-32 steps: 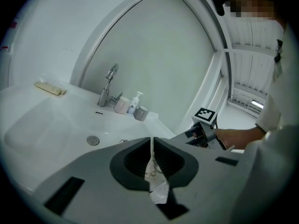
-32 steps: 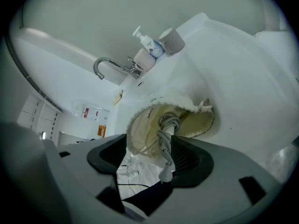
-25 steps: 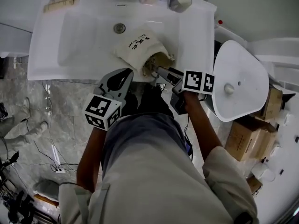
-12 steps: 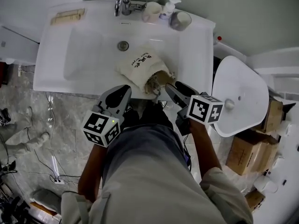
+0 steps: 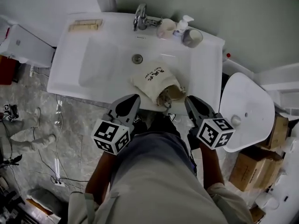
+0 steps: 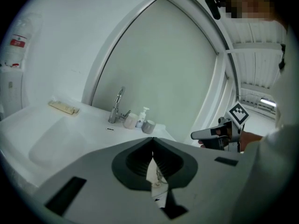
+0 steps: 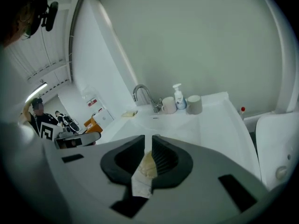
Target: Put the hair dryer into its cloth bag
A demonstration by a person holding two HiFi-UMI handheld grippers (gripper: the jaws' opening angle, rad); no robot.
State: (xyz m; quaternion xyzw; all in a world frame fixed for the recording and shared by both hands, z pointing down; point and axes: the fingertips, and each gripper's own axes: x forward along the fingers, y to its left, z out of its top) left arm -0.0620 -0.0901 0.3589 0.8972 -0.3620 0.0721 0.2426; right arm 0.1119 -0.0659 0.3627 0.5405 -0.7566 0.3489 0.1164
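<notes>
The cream cloth bag (image 5: 153, 80) with dark print lies in the white sink (image 5: 88, 64), its open mouth toward the front rim. A tan, rounded part of the hair dryer (image 5: 174, 92) shows inside the mouth, and a drawstring (image 5: 165, 102) trails out. My left gripper (image 5: 132, 98) hangs over the front rim left of the bag, shut and empty (image 6: 153, 140). My right gripper (image 5: 190, 100) hangs right of the mouth, clear of it. Its jaws are closing to a narrow slit with nothing between them (image 7: 151, 139). The bag shows far below through both gaps.
A faucet (image 5: 142, 17), two cups (image 5: 165, 30) (image 5: 192, 38) and a soap bottle (image 5: 183, 24) line the back of the sink. A wooden item (image 5: 86, 26) lies at its back left. A white toilet lid (image 5: 246, 111) and cardboard boxes (image 5: 243, 162) stand to the right.
Both grippers have lifted and drawn back from the bag toward the person. The right gripper left the bag's mouth, rolled, and its wide jaws narrowed. The left jaws closed fully.
</notes>
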